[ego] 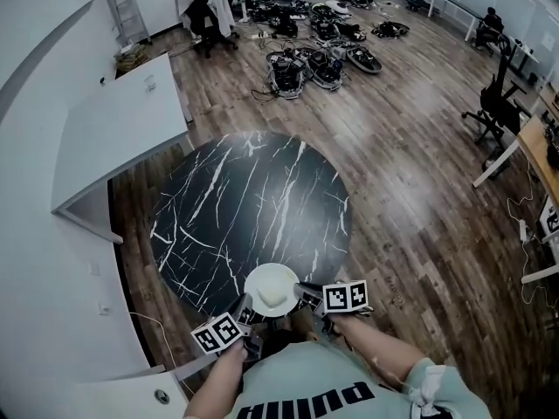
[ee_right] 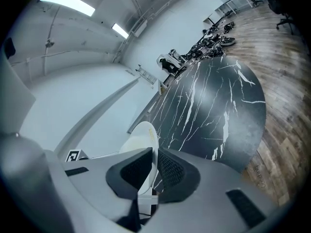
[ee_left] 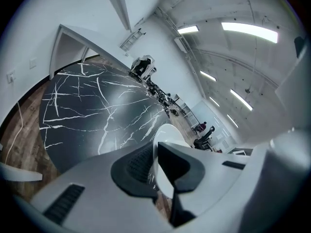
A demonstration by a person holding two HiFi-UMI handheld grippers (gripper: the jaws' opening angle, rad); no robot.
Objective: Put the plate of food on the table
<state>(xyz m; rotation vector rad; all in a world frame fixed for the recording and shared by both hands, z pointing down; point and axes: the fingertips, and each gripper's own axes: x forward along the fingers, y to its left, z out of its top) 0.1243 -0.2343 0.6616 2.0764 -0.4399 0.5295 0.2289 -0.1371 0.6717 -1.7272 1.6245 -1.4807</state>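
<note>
A white plate (ego: 272,290) with a pale lump of food (ego: 272,298) hangs over the near edge of the round black marble table (ego: 253,199). My left gripper (ego: 243,307) is shut on the plate's left rim. My right gripper (ego: 302,292) is shut on its right rim. In the left gripper view the plate (ee_left: 167,135) stands edge-on between the dark pads of the left gripper (ee_left: 155,166), with the table (ee_left: 92,115) beyond. In the right gripper view the plate (ee_right: 141,137) is pinched in the right gripper (ee_right: 155,171), and the table (ee_right: 214,101) stretches ahead.
A white counter (ego: 122,120) runs along the table's left side. Equipment and cables (ego: 314,59) lie on the wooden floor at the back. Office chairs (ego: 493,112) and desks stand at the right.
</note>
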